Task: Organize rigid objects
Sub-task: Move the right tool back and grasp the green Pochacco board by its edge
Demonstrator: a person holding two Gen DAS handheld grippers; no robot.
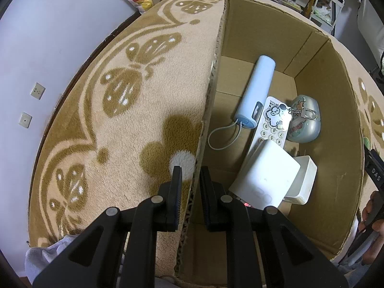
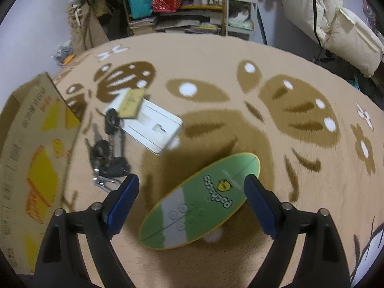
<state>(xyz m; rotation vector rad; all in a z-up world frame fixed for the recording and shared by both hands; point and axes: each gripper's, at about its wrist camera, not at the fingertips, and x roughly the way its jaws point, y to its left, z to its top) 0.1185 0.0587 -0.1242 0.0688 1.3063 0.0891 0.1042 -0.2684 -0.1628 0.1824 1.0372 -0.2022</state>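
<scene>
While the left claw [image 1: 190, 175] straddles the near wall of the cardboard box [image 1: 336, 168], its two fingers stand close together with the wall's edge in the narrow gap between them; whether the pads actually press the cardboard cannot be told. One finger is outside over the beige blanket [image 1: 120, 120], the other inside the box. Box contents, from the claw outward: a white rectangular block [image 1: 264, 182] leaning on a white tray-like piece [image 1: 303, 180]; under them a white remote [image 1: 271, 129] with number keys, a sheep charm [image 1: 276, 115] lying on it; a pale blue cylinder [image 1: 256, 91] with a looped cord, just left of the remote; a silvery round tin [image 1: 306, 122] to the right, touching the box wall.

Right claw [image 2: 192, 187]: fingers spread wide, empty. Green oval case [image 2: 201, 201] lies flat on the blanket between the fingers, its far tip beside the right finger; contact cannot be told. Beyond, to the left: bunch of keys [image 2: 108, 151] with a tan tag, overlapping a white flat plate [image 2: 153, 127]. Box exterior with yellow print at far left. View is motion-blurred.
</scene>
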